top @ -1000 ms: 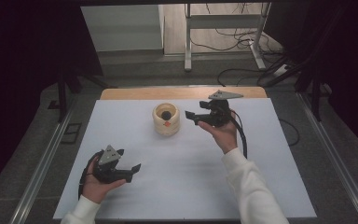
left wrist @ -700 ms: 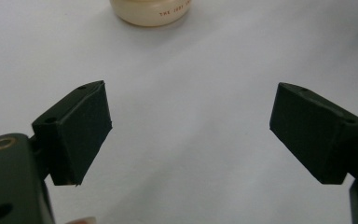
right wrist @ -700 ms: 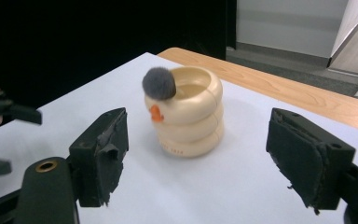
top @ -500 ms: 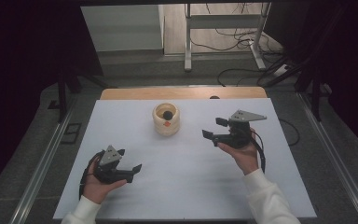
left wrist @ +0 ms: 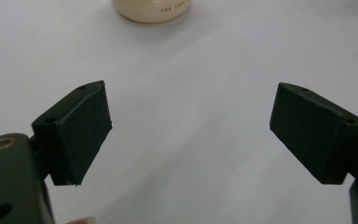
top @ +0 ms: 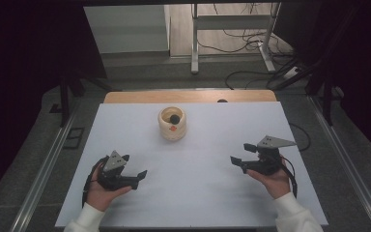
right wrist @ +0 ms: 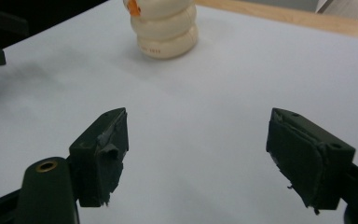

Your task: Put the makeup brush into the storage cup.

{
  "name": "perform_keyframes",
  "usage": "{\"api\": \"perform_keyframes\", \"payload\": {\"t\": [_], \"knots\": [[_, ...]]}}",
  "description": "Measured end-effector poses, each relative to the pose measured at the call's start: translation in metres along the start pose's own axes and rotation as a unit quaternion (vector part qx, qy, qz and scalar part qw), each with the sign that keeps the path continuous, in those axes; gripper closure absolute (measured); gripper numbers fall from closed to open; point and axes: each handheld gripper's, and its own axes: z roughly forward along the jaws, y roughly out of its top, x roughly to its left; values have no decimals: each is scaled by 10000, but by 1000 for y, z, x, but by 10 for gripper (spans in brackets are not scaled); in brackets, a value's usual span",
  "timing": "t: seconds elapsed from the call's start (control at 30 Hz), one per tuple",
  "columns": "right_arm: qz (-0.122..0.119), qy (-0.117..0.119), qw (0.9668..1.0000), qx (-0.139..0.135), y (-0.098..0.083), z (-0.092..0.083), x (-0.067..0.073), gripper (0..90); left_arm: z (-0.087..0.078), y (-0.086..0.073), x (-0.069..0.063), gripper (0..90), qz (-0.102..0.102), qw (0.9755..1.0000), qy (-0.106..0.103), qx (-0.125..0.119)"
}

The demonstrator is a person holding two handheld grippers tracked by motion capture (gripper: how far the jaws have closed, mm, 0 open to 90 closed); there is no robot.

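Note:
A cream ribbed cup [top: 172, 123] stands upright at the back middle of the white table [top: 207, 188], with a small dark ball [top: 174, 118] inside it and an orange mark on its side. My left gripper [top: 139, 176] rests at the front left, held in a hand, jaws wide apart and empty. My right gripper [top: 239, 156] sits at the front right, also open and empty. The cup's base [left wrist: 151, 9] shows at the top of the left gripper view. In the right gripper view the cup [right wrist: 167, 30] stands far ahead of the open right gripper [right wrist: 193, 156].
A wooden strip [top: 125, 96] runs along the table's far edge. A small dark object [top: 221, 101] lies on it at the back. Metal rails [top: 43, 169] flank the table, and cables [top: 251, 77] lie on the floor beyond.
My right gripper has drawn back from beside the cup to the front right of the table. The left gripper has stayed in place.

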Motion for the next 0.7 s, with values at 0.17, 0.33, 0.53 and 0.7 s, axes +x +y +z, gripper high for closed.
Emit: {"api": "perform_keyframes", "payload": {"t": [0.17,0.33,0.53,0.7], "knots": [[74,-78,9998,148,-17,-10,-5,208,0,-1,0,131,-13,10000,-15,-2],[169,-203,9994,206,-28,-18,-13,211,1,-1,0,130,-5,10000,-20,26],[160,-243,9992,259,-31,-19,-17,212,1,-1,1,130,-16,10000,1,29],[75,-269,9991,315,-31,-17,-16,204,2,-2,2,130,-3,10000,-7,32]]}}
